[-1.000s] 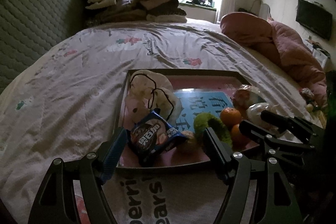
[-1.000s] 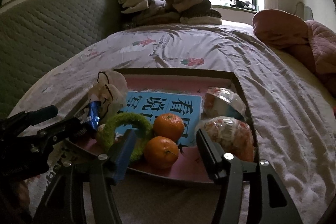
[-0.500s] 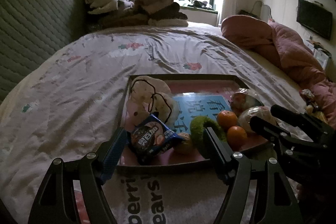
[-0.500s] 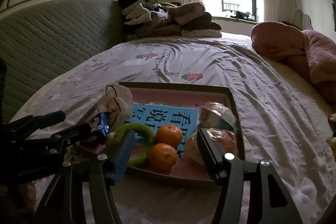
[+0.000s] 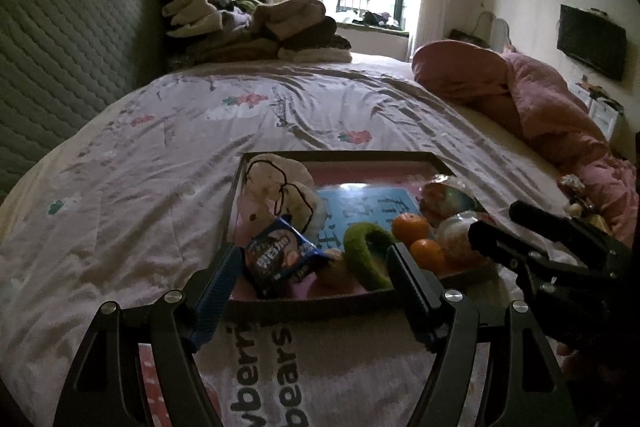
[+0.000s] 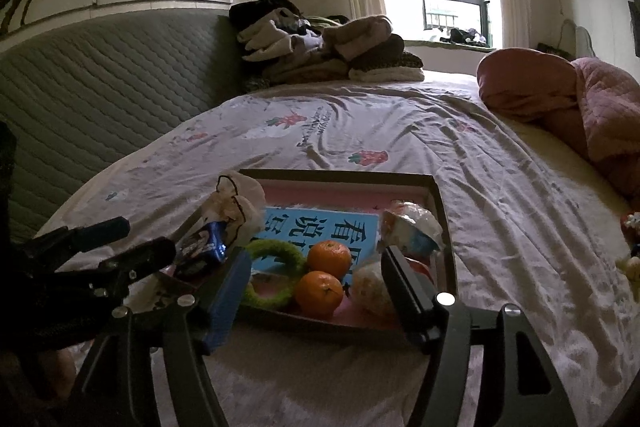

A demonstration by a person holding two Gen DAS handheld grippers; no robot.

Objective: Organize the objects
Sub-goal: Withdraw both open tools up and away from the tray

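- Against the views of a second ago, both hand-held grippers have drawn back from the tray (image 5: pixel 308 307): it looks smaller and lower in both wrist views, and more of the bed (image 5: pixel 160 163) shows beyond it.
- The right hand-held gripper (image 6: pixel 316 267) is opening its jaws; nothing is between its pads, and the two oranges (image 6: pixel 320 293) seen in the gap lie inside the tray.
- The left hand-held gripper (image 5: pixel 316 267) stands spread and empty, just short of the tray's near rim.
- My reading: the placing is done and both hands are leaving, so the sorting looks close to finished.
- Inside the tray:
  - at its near left, a glossy, crinkled dark snack packet (image 5: pixel 280 259);
  - behind that, a soft pale cloth pouch (image 5: pixel 276 187) with a dark cord;
  - in the middle, a fuzzy green ring (image 5: pixel 366 253) on a flat blue printed sheet (image 5: pixel 360 203);
  - on its right side, shiny wrapped bundles (image 6: pixel 408 231), contents unclear in the dim light.
- The tray is shallow, rectangular, dark-rimmed and pink-floored, resting on a creased printed sheet.
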